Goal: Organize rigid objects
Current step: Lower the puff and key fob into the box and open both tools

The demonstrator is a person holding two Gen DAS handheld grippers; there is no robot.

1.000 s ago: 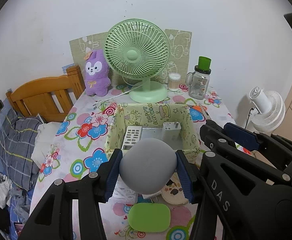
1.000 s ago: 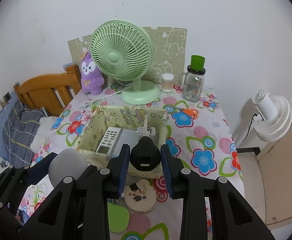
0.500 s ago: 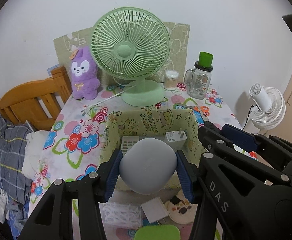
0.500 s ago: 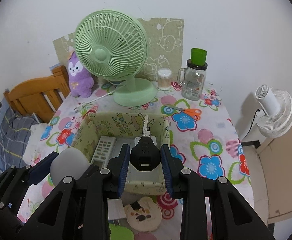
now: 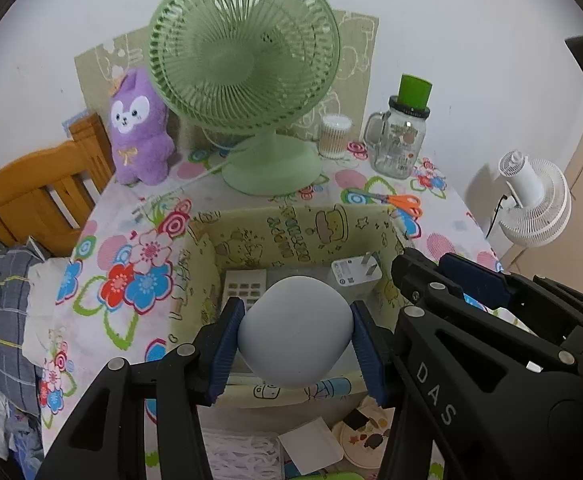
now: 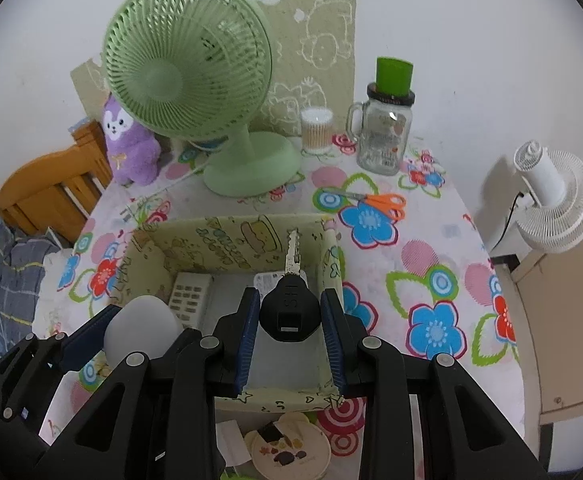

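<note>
My left gripper is shut on a rounded grey mouse-like object, held above the near part of a cream patterned storage box. Inside the box lie a white remote and a white plug adapter. My right gripper is shut on a black-headed key, its metal blade pointing forward over the same box. In the right wrist view the left gripper sits at lower left with the grey object, and the remote shows beyond it.
A green desk fan, purple plush toy, cotton swab jar, glass mug jar with green lid and orange scissors stand behind the box on the flowered tablecloth. A round wooden coaster, white card and green case lie in front. A white floor fan stands right.
Both grippers moved forward and down toward the box, so the box, fan and back items appear larger. The items in front of the box slid toward the bottom edge. Both grips are unchanged.
</note>
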